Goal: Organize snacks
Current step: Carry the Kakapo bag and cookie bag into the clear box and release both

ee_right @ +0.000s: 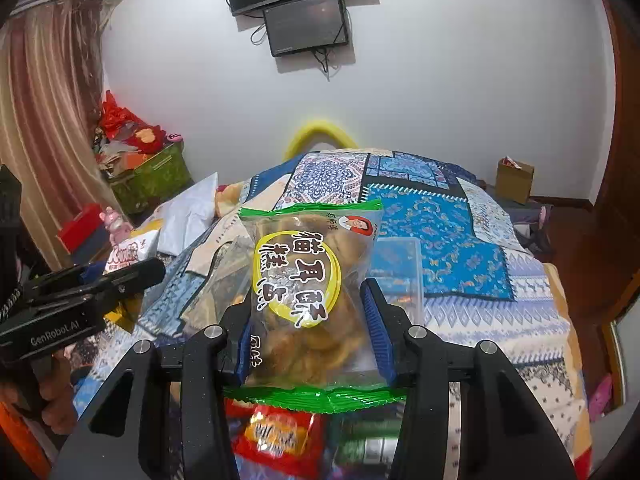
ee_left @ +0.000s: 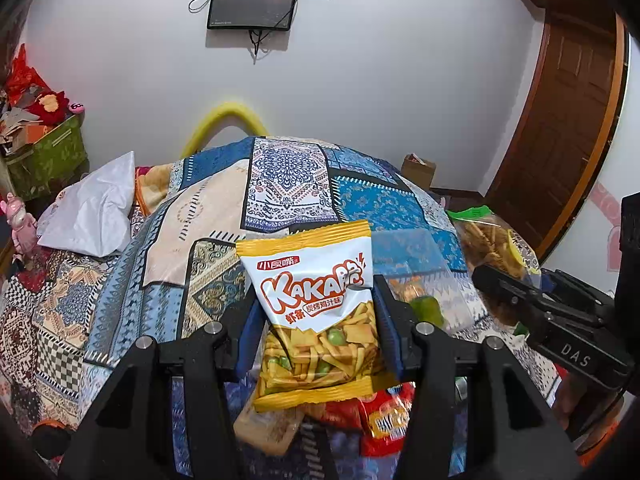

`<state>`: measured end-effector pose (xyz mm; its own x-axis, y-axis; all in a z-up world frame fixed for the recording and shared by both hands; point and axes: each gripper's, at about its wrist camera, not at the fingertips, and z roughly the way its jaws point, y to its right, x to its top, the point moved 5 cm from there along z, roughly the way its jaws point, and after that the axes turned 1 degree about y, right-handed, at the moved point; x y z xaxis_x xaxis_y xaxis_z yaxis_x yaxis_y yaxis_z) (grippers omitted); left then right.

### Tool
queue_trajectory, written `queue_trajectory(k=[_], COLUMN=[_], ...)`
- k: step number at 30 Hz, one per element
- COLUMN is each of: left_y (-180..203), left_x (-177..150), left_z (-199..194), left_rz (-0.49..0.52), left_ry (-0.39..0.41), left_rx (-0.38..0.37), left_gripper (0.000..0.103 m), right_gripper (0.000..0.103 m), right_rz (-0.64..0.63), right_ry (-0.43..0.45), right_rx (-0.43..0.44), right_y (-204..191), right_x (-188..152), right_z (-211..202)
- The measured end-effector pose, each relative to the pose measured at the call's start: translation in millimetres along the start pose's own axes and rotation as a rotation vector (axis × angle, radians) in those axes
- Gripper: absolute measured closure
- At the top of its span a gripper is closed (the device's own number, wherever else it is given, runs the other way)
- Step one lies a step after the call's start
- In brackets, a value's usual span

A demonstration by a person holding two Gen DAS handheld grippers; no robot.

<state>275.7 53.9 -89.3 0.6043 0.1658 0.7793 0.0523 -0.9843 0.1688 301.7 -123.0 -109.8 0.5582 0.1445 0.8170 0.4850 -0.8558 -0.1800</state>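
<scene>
The yellow shrimp-stick packet (ee_left: 316, 312) is pinched between the blue pads of the left gripper (ee_left: 316, 320) and is held up above the patchwork bedspread (ee_left: 288, 176). The clear green-edged pastry bag (ee_right: 310, 296) is clamped likewise in the right gripper (ee_right: 308, 332), over a clear plastic box (ee_right: 400, 268) and the red packet (ee_right: 280, 436) lying below. Both packets are gripped on air-filled film, so a slip or a tilt could be caused by a quick swing. The brittle pastries could be crushed if the squeeze is tightened. With both grippers held side by side, a knock between them could be risked.
</scene>
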Motion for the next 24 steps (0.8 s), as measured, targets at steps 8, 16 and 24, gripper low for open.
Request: queue_trajectory(k=[8, 16, 24], left_y=[-6, -19, -21], left_x=[5, -5, -16], left_z=[57, 118, 151], left_rz=[0.001, 0.005, 0.007], left_ry=[-0.057, -0.148, -0.227], left_rx=[0.037, 0.059, 0.062], left_gripper=[0.053, 0.053, 0.053], right_gripper=[0.059, 0.059, 0.059], right_rz=[0.002, -0.020, -0.057], right_ry=[-0.060, -0.145, -0.272], right_rx=[0.003, -0.006, -0.018], right_y=[-1, -4, 0], right_x=[2, -5, -16], right_z=[47, 91, 124])
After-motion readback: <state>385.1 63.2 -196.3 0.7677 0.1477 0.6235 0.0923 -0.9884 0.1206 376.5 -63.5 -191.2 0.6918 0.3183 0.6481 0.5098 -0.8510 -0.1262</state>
